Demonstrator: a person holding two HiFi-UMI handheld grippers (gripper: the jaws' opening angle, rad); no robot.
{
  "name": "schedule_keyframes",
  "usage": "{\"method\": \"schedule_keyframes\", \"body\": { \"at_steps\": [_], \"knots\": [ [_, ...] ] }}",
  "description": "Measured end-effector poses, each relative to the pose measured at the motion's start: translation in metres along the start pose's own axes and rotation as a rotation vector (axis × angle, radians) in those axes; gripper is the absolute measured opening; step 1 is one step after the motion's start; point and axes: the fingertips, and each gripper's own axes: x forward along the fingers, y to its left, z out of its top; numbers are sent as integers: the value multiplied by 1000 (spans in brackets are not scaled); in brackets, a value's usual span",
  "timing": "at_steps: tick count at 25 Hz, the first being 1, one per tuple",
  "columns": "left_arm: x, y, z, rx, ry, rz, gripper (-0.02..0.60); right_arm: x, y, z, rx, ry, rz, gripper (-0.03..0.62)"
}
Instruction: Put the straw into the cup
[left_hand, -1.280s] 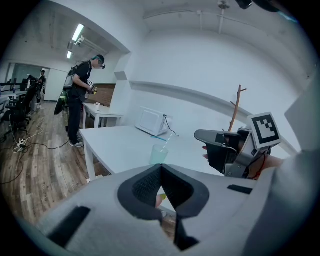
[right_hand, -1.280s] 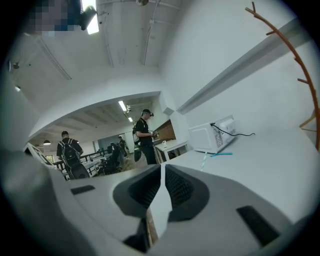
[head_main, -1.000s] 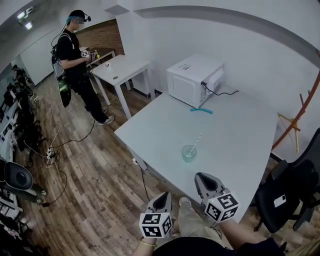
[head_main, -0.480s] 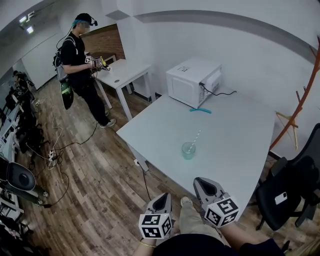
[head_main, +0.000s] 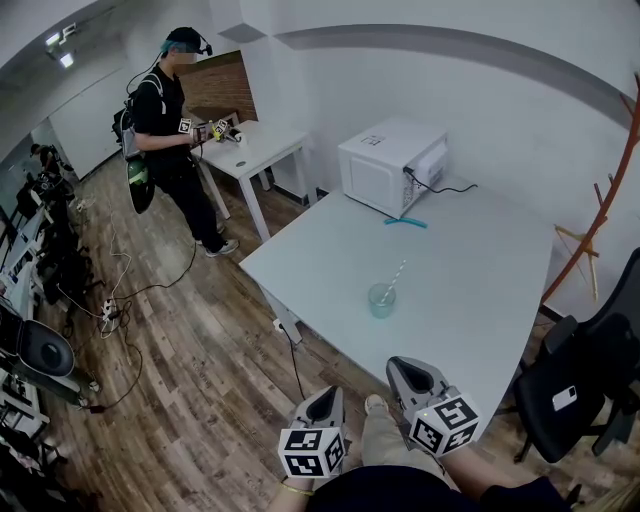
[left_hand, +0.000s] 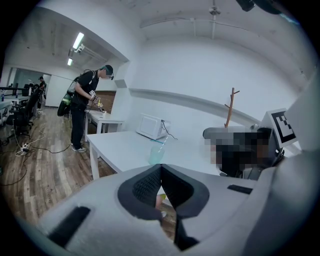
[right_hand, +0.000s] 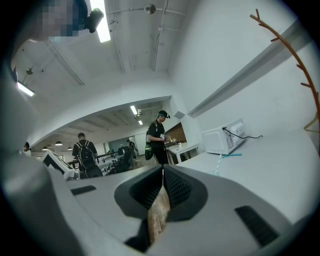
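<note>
Cup: a clear greenish cup (head_main: 380, 300) stands upright on the white worktop (head_main: 470, 300), towards its near left part and well apart from both grippers.
Straw: a pale straw (head_main: 396, 278) stands in the cup and leans to the far right. Its lower end is hard to make out through the cup.
Left hand-held gripper: the left hand-held gripper (head_main: 325, 392) is low at the near edge, over the wooden floor (head_main: 180, 380). Its jaws are together with nothing between them.
Right hand-held gripper: the right hand-held gripper (head_main: 404, 366) is just right of the left one, its tip by the worktop's near edge. Its jaws are together and empty.
Hidden: in the right gripper view the gripper's body covers the cup, and only the straw's top shows.
Far end: a white microwave (head_main: 390, 160) has a blue thing (head_main: 405, 221) lying before it, too small to identify.
Cut off: the arms are cut off at the lower edge, and a black chair (head_main: 585, 375) at the right edge.
Background: a person (head_main: 175, 110) stands by a small table (head_main: 262, 140) at far left, holding things too small to make out.
</note>
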Motion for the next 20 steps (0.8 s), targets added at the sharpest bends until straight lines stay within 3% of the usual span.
{"method": "schedule_keyframes", "body": {
  "at_steps": [20],
  "knots": [
    [1, 3, -1, -4, 8, -9, 11, 3, 2, -2, -1, 21, -1, 31]
  ]
}}
